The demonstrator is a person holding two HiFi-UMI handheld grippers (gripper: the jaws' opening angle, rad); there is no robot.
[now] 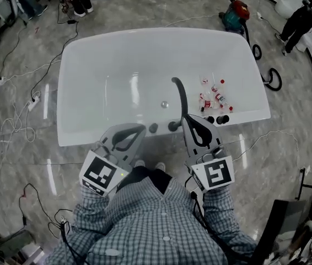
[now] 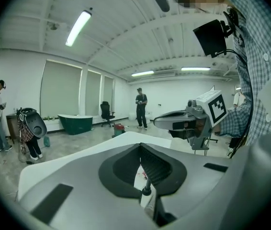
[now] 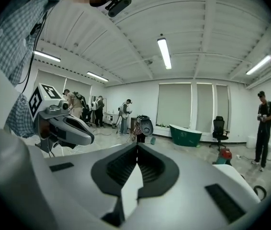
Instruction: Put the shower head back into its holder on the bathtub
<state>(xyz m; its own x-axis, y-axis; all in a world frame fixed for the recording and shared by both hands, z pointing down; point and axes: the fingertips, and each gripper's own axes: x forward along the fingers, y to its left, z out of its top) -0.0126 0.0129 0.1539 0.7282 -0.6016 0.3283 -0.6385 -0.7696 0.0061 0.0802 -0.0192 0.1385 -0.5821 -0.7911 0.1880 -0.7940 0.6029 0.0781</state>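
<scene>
Our grey left gripper (image 2: 140, 147) has its fingers pressed together on nothing. A slim, black, curved shower head (image 1: 179, 95) reaches from the near rim of the glossy white bathtub (image 1: 90, 65) out over its basin; we cannot tell whether a holder seats it. Our right gripper (image 3: 137, 147) is likewise pressed together, empty. Small red-and-white bottles (image 1: 212, 95) lie inside the bathtub, near its right end.

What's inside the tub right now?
A cluster of small red-and-white bottles near the right end and a drain mid-floor in the bathtub. The right tool covers part of the near rim.
</scene>
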